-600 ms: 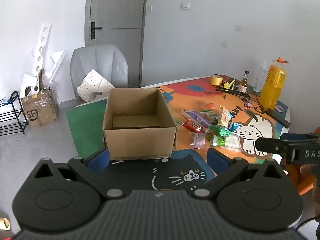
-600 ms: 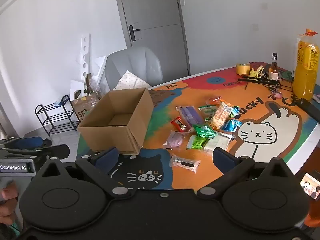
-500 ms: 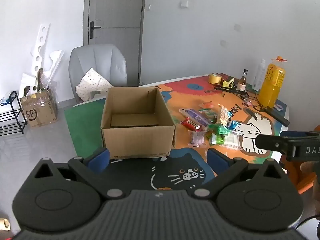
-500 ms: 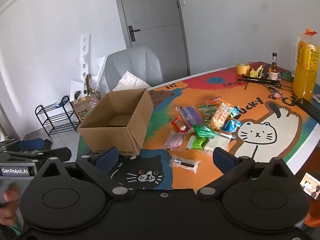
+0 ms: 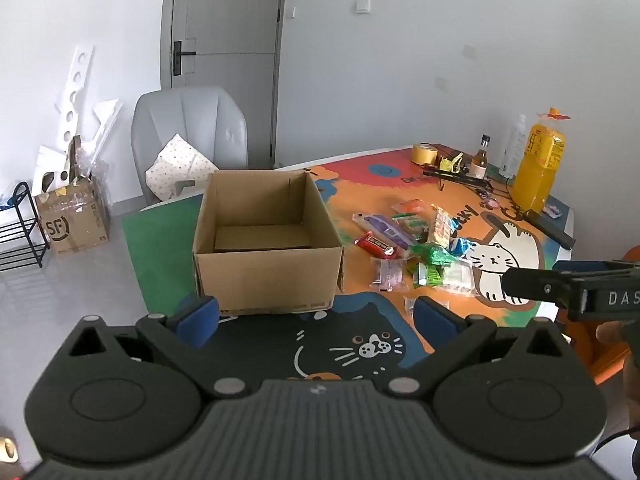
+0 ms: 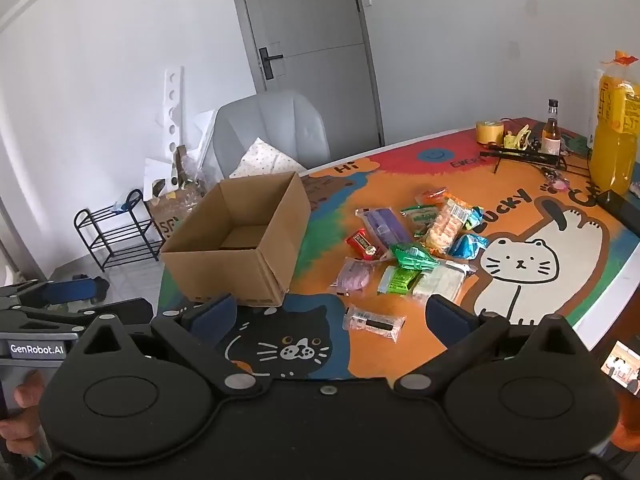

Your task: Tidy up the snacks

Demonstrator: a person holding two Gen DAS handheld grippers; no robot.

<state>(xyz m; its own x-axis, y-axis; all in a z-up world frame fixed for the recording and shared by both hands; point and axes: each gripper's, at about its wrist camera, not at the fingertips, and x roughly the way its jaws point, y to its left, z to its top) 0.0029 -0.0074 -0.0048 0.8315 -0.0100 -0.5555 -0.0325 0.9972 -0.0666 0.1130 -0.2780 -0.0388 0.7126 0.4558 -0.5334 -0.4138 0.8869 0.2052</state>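
Note:
An open, empty cardboard box (image 5: pixel 266 240) (image 6: pixel 240 240) stands on the colourful cat-print table mat (image 5: pixel 360 344) (image 6: pixel 516 216). Right of it lies a loose pile of snack packets (image 5: pixel 420 252) (image 6: pixel 416 240), with one clear packet (image 6: pixel 374 322) lying apart nearer to me. My left gripper (image 5: pixel 316 316) hangs open over the near table edge, just in front of the box, nothing between its blue pads. My right gripper (image 6: pixel 328 316) is open too, over the black cat print, and the clear packet lies on the mat between its fingers, untouched.
At the table's far right stand a tall orange drink bottle (image 5: pixel 538 170) (image 6: pixel 614 136), a small brown bottle (image 6: pixel 551 128), a yellow tape roll (image 6: pixel 489 132) and a black rack (image 6: pixel 524 156). A grey chair with a cushion (image 5: pixel 188 140) and a floor box (image 5: pixel 72 220) are beyond.
The left wrist view has drifted slightly, so the box sits a little lower and nearer in it. The right gripper's view is almost unchanged. Both grippers stay open.

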